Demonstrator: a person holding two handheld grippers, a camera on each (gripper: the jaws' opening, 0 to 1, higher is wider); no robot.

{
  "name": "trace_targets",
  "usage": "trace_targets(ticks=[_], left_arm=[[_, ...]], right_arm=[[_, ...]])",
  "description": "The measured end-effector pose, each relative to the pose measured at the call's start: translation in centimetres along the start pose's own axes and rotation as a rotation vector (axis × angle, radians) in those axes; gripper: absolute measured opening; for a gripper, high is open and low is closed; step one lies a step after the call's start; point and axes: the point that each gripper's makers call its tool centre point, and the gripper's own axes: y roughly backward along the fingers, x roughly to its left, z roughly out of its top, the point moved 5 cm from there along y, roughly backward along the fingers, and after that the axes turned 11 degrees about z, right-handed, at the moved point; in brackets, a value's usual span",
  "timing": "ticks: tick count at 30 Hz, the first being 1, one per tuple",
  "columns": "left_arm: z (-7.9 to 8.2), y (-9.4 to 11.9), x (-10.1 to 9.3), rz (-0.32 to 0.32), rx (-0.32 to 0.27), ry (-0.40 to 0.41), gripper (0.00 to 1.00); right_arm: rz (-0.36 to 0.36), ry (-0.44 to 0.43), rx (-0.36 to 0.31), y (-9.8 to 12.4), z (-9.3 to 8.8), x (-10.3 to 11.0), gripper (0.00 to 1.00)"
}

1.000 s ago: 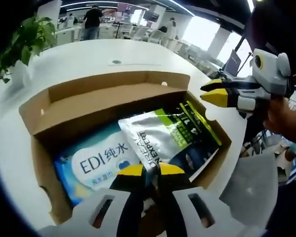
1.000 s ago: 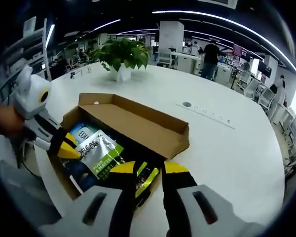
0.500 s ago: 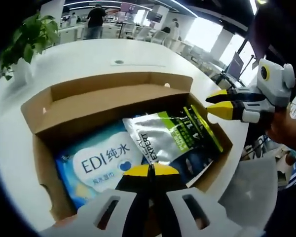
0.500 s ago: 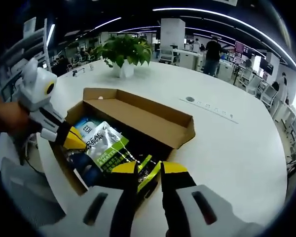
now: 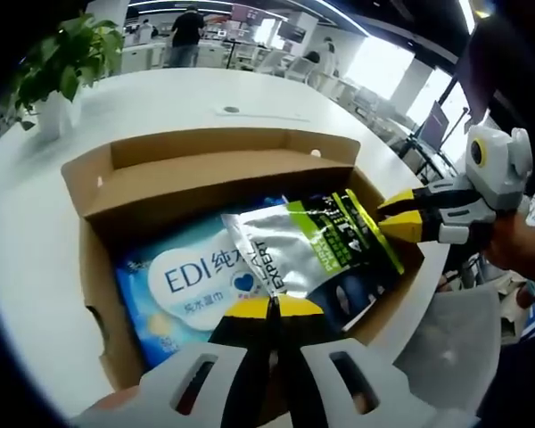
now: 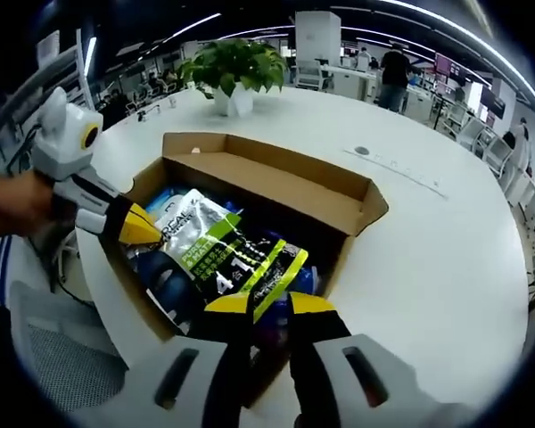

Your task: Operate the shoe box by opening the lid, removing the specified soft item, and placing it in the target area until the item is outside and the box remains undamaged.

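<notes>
On the round white worktop (image 5: 160,98) the shoe box (image 5: 205,165) stands with its lid already folded back. The left claw (image 5: 269,308) is pressed shut on the near edge of the silver-and-green pouch (image 5: 290,245), which lies on top inside the box. The right claw (image 6: 269,303) stands a little open just over the pouch's other end, holding nothing. To do this step well, I think the left claw should lift the pouch straight up and slowly, away from the cardboard walls, so the box does not tear or slide. Under the pouch lies a blue wet-wipes pack (image 5: 192,285) and some darker packets (image 6: 174,294).
</notes>
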Motion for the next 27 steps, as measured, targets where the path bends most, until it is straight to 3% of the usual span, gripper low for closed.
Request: trace_targets(ticks=[17,27], left_arm=[[-0.6,0.3,0.4,-0.004,0.003,0.02,0.0],[-0.6,0.2,0.5,-0.008,0.004,0.011,0.0]], right_arm=[[0.035,-0.036,0.095,-1.6,-0.4,0.7,0.07],[0.047,-0.053,0.099,-2.5,-0.6,0.4,0.05]])
